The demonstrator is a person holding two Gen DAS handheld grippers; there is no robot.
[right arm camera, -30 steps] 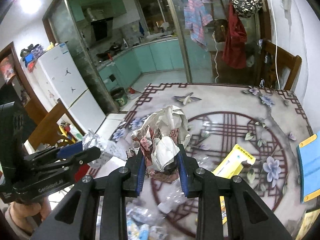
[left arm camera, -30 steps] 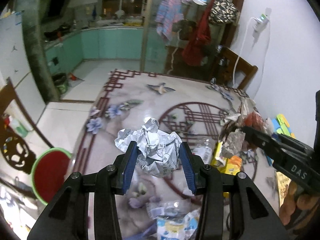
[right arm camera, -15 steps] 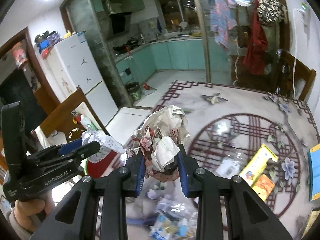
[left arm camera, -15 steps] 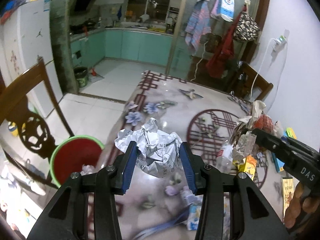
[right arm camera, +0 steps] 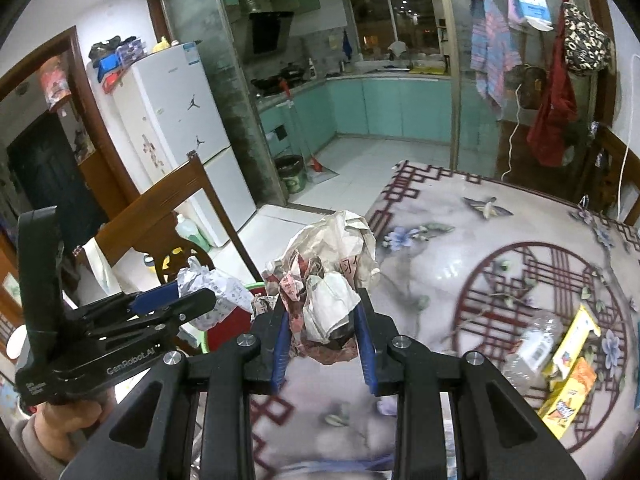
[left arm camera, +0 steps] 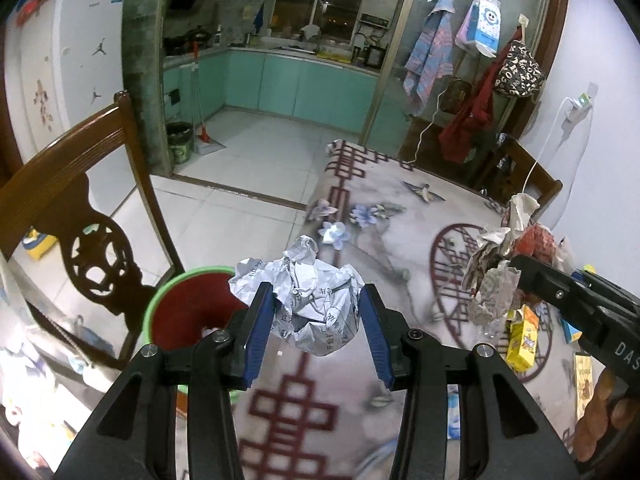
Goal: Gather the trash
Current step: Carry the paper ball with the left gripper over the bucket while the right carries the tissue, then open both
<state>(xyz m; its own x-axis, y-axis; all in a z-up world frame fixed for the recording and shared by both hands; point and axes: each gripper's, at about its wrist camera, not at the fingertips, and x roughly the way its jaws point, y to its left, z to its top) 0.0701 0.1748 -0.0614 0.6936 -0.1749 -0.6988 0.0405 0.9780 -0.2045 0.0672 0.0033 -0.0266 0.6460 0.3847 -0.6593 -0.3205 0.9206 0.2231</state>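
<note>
Left tool pinching white paper ball near red bin. Right tool pinching paper wad. Neither dropped yet. Yellow boxes, maybe bottle, left on table.

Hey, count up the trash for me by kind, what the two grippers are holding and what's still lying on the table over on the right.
Crumpled paper wads held in grippers: 2, white printed wad in the left gripper, red-and-white wad in the right gripper
Clear plastic bottles on the table: 1
Yellow and orange cartons on the table: 2
Total: 5
</note>
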